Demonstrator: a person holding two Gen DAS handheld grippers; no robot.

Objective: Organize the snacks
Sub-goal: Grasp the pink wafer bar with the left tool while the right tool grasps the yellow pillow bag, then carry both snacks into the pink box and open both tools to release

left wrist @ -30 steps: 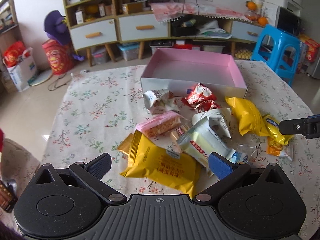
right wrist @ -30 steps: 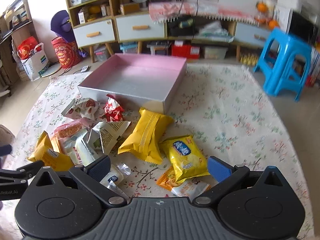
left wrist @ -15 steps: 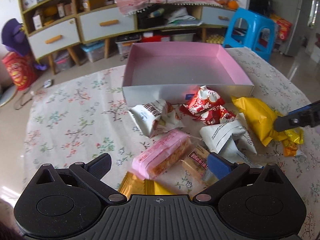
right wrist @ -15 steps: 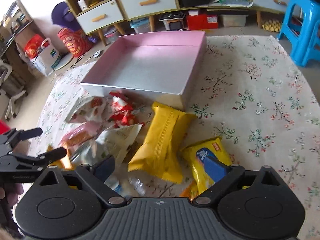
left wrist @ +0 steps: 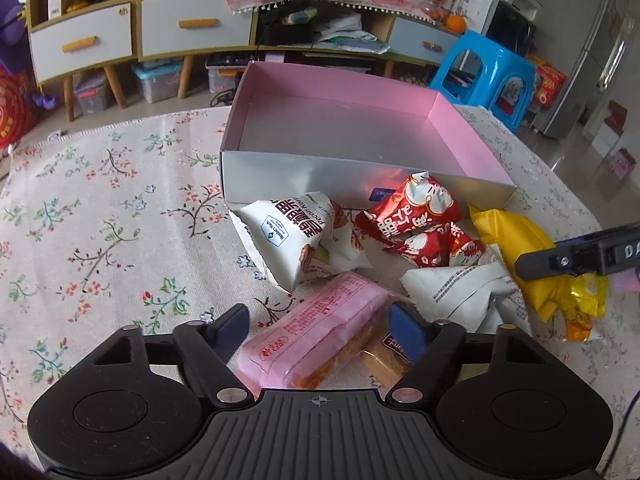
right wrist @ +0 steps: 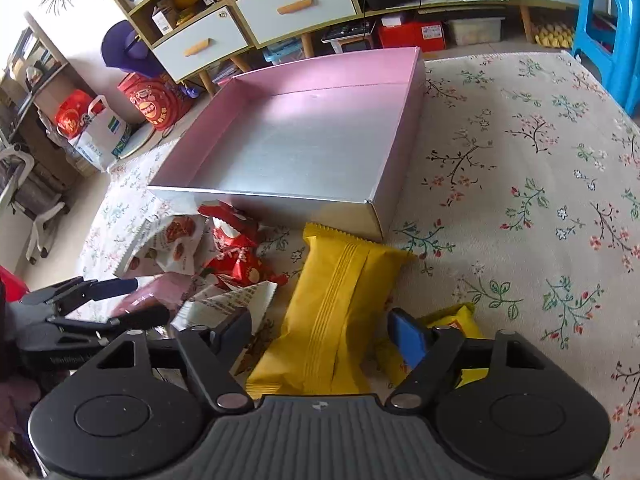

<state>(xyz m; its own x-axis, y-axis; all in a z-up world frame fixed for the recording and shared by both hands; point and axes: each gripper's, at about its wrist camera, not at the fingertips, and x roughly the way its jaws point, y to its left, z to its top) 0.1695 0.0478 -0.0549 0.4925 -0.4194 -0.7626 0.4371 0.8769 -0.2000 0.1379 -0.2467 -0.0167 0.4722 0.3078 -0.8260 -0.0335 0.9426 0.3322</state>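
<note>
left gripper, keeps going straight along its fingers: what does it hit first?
Most likely the pink snack pack, already lying between the left gripper fingers, whose jaws have just been closing around it. Whether the pads touch it yet is unclear.

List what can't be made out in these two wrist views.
- Left wrist: whether the left hand-held gripper pads press the pink pack; its near end is hidden by the gripper body.
- Right wrist: the near end of the yellow pack, under the right hand-held gripper; contact unclear.
- Right wrist: the small yellow bag, mostly behind the blue pad.
- Both: the box label, too small.
</note>
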